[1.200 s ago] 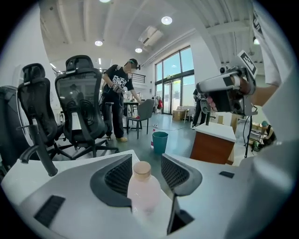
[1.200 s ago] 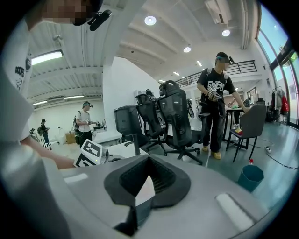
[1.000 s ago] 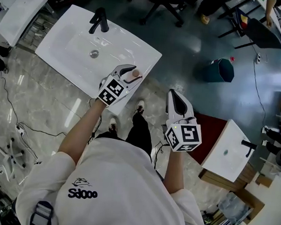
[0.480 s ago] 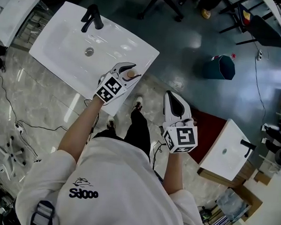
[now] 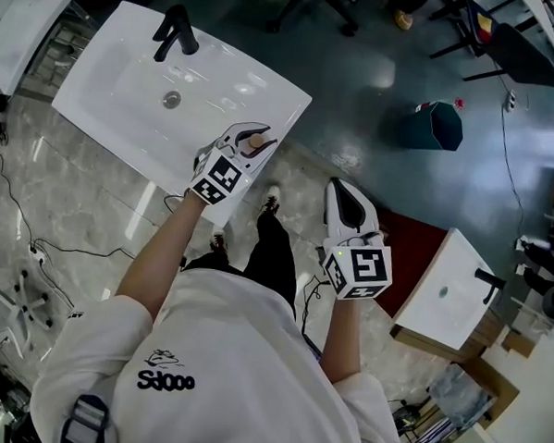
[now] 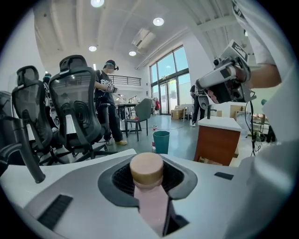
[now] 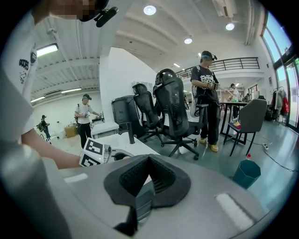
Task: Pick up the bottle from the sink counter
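Pink-bodied with a round tan cap, the one bottle stands upright on the white table, close to its near right corner. Its long axis is vertical and the cap is uppermost. The left gripper reaches in level from the person's side, its jaws closing with the bottle between them. The pink body lies against the jaw at the view's left, and a thin dark gap shows at the other jaw. The right gripper hangs off the table, over the floor just right of the person's legs, with its jaws drawn together and nothing between them.

Farther along the table one shallow basin is sunk into the top. It has one round drain at its middle and one black faucet at the far edge.

Beyond the table, on the darker blue-grey part of the floor, stands one teal bin; what it holds I cannot tell. To the right a second white sink top with its own black faucet sits on a wooden cabinet. Two black high-backed office chairs stand past the table in the right gripper view.
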A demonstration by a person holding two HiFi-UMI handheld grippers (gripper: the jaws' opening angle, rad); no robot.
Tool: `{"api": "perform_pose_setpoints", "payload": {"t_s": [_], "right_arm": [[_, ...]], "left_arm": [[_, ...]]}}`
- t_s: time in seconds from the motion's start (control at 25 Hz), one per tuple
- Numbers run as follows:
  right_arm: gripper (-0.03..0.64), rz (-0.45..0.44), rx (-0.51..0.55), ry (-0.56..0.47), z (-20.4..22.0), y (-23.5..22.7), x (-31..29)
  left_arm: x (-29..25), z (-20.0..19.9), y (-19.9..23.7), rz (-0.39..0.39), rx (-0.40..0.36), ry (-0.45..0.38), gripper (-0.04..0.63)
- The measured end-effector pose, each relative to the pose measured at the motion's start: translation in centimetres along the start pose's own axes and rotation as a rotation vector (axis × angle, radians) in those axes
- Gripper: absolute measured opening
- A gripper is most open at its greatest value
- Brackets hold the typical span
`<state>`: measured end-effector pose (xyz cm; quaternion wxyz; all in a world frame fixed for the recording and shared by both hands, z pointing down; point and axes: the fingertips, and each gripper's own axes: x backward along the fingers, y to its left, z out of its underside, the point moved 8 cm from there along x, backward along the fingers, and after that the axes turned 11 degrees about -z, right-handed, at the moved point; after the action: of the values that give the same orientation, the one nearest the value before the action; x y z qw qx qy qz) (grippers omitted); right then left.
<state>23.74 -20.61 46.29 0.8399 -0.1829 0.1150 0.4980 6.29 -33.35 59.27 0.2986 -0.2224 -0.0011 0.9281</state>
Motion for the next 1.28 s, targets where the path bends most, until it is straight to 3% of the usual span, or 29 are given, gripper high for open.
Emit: {"api": "perform_pose_setpoints", "payload": {"t_s": [0.2, 0.72, 0.88, 1.28], "right_arm": [[0.009, 0.012, -0.016, -0.003, 0.2, 0.4, 0.3], [0.009, 0.046, -0.015, -0.043, -0.5, 1.4, 1.6], [0.009, 0.055, -0.004, -0.064, -1.1, 2.2, 2.0], [0.009, 0.019, 0.060, -0.127, -3.1, 6.8, 2.0]], "left_arm": [[0.0, 0.0, -0.1, -0.019, -0.012, -0.009, 0.103], [3.3, -0.6, 0.8, -0.032, 0.069, -0.006, 0.100], [5.4, -2.2, 1.3, -0.020, 0.076, -0.027, 0.100], [13.4, -6.3, 2.7, -0.080, 0.047, -0.092, 0.100]]}}
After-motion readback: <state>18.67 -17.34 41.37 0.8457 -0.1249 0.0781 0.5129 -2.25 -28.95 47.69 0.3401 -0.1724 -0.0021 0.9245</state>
